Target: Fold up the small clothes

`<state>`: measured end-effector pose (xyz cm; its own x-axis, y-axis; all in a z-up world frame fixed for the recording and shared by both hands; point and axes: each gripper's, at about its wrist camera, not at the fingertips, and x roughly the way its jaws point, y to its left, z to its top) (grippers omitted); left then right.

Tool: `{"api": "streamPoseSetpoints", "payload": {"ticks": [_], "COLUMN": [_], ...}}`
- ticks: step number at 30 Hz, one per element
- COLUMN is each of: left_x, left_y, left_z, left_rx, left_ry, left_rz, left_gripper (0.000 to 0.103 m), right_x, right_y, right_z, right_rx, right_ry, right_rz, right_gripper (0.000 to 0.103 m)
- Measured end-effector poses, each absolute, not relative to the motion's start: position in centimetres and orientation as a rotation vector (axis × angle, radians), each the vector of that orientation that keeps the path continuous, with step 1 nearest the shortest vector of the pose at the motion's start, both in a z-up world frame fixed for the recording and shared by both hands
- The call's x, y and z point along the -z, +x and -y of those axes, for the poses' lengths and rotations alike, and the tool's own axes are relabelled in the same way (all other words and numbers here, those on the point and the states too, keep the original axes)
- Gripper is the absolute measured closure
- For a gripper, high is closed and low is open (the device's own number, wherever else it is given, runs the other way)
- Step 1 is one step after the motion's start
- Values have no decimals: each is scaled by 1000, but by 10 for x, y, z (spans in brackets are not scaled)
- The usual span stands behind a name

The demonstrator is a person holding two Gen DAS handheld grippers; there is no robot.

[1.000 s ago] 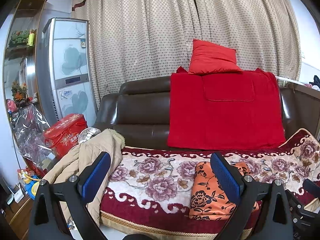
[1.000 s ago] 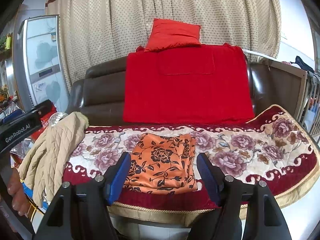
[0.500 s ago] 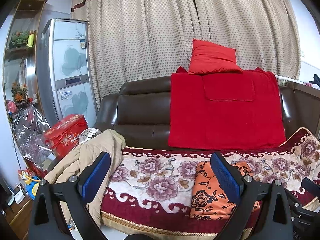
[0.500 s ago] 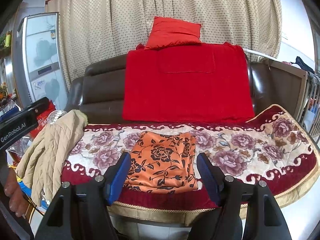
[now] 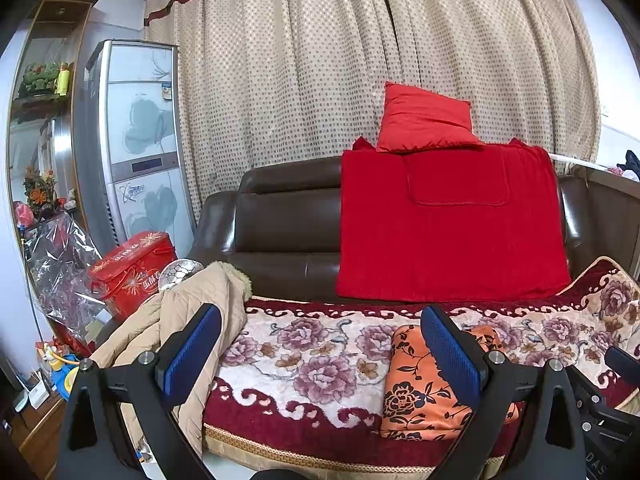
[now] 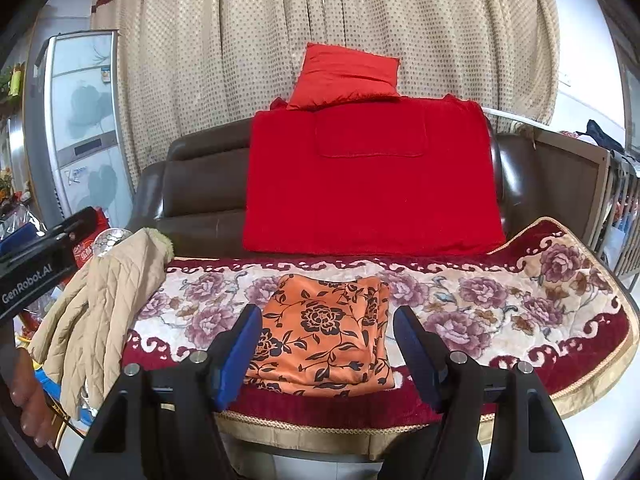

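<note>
An orange garment with a black flower print (image 6: 326,334) lies folded flat near the front edge of the flowered sofa cover (image 6: 500,312). My right gripper (image 6: 328,356) hovers in front of and above it, open, with nothing between its blue pads. In the left wrist view the same orange garment (image 5: 420,384) lies at the lower right. My left gripper (image 5: 320,352) is open and empty, off to the garment's left over the flowered sofa cover (image 5: 304,356). The left gripper's body (image 6: 36,268) shows at the left edge of the right wrist view.
A beige quilted coat (image 6: 100,304) hangs over the sofa's left end. A red blanket (image 6: 368,180) and a red cushion (image 6: 344,76) rest on the brown leather backrest. A red box (image 5: 128,268), plastic wrap and a tall white appliance (image 5: 140,152) stand at the left. A hand (image 6: 24,400) shows at lower left.
</note>
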<state>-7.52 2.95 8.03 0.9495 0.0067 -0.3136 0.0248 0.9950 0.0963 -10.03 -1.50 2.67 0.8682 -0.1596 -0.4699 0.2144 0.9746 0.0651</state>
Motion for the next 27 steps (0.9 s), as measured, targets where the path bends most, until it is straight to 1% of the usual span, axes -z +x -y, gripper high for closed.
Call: {"api": "streamPoseSetpoints", "payload": {"ticks": [18,27], "left_x": [-80,-79], "left_y": [-77,-57], "left_z": [-28,-23], "left_rx": [37,42], "left_ry": [110,101], "left_rz": [-326,-354], "left_gripper": [3,3], "right_x": [-30,-27], "right_y": [-96,-71], "right_z": [15,20], "right_rx": [208,217], "right_ry": [105,93], "right_rz": [-490,-514], "right_gripper": [30,30]}}
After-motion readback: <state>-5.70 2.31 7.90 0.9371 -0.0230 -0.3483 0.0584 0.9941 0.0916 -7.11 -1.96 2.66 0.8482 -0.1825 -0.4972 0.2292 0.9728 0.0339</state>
